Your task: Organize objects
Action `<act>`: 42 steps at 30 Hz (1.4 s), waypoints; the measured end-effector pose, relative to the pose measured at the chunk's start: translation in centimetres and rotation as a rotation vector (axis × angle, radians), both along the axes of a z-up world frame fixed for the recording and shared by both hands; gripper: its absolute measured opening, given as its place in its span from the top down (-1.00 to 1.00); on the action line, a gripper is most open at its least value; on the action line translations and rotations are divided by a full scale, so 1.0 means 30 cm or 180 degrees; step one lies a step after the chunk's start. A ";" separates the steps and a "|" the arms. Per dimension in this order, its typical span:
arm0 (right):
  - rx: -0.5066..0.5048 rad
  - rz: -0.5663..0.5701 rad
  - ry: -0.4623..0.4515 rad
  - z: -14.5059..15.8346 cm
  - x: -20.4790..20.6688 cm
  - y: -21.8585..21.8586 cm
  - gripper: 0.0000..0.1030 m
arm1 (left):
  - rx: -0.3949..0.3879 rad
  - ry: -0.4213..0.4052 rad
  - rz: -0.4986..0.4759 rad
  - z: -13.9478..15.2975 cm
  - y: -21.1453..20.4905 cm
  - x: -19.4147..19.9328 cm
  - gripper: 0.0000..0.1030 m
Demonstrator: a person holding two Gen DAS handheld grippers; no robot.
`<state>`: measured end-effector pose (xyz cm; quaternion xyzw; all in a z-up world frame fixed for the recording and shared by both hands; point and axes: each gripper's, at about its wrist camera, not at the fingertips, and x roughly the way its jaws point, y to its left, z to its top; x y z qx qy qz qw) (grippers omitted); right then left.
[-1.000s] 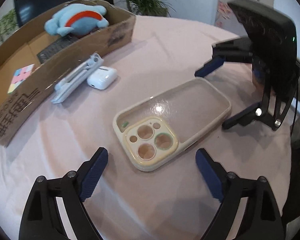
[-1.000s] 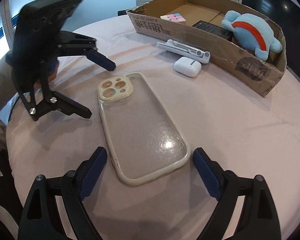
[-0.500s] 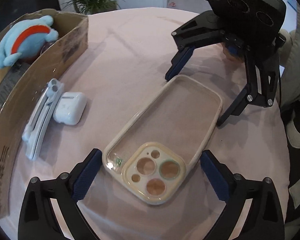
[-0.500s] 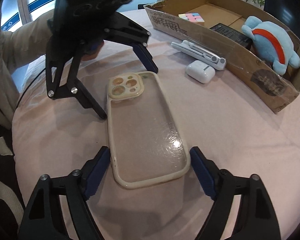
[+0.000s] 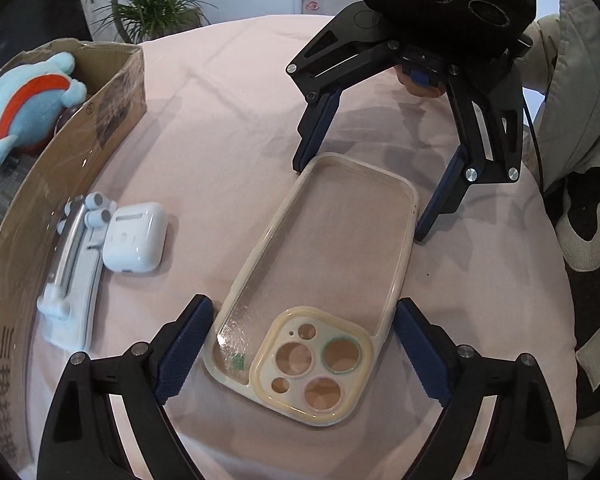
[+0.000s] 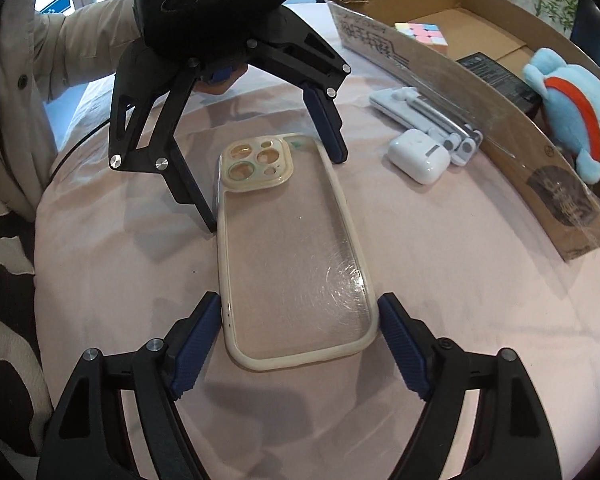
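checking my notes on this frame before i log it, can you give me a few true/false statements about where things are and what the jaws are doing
1. The phone case lies flat on the table. True.
2. The left gripper has its jaws shut on the phone case. False: its jaws are open, one on each side of the camera-cutout end.
3. The right gripper straddles the plain end of the case with its jaws open. True.
4. The earbud case sits inside the cardboard box. False: it is on the table outside the box, beside the white folding stand.
5. The blue plush toy is in the box. True.
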<state>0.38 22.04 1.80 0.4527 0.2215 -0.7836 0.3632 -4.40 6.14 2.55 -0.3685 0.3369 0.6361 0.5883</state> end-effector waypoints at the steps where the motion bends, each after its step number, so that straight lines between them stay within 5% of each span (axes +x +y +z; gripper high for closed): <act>1: -0.0010 0.0017 -0.0002 0.001 0.000 -0.003 -0.52 | -0.0001 0.0025 0.0030 0.002 -0.007 0.007 -0.77; 12: 0.0187 0.0426 0.0300 0.139 -0.028 -0.110 -0.52 | 0.0091 0.0382 0.0360 0.158 -0.097 0.024 -0.73; 33: 0.0663 0.1046 0.0944 0.501 -0.348 -0.281 -0.52 | 0.0067 0.1167 0.0751 0.540 -0.281 -0.182 -0.61; 36: 0.0673 0.1073 0.1033 0.552 -0.385 -0.288 -0.51 | 0.0068 0.1202 0.0707 0.589 -0.294 -0.212 -0.26; 42: 0.0695 0.1140 0.1069 0.600 -0.485 -0.311 -0.50 | 0.0101 0.1270 0.0884 0.646 -0.311 -0.382 -0.24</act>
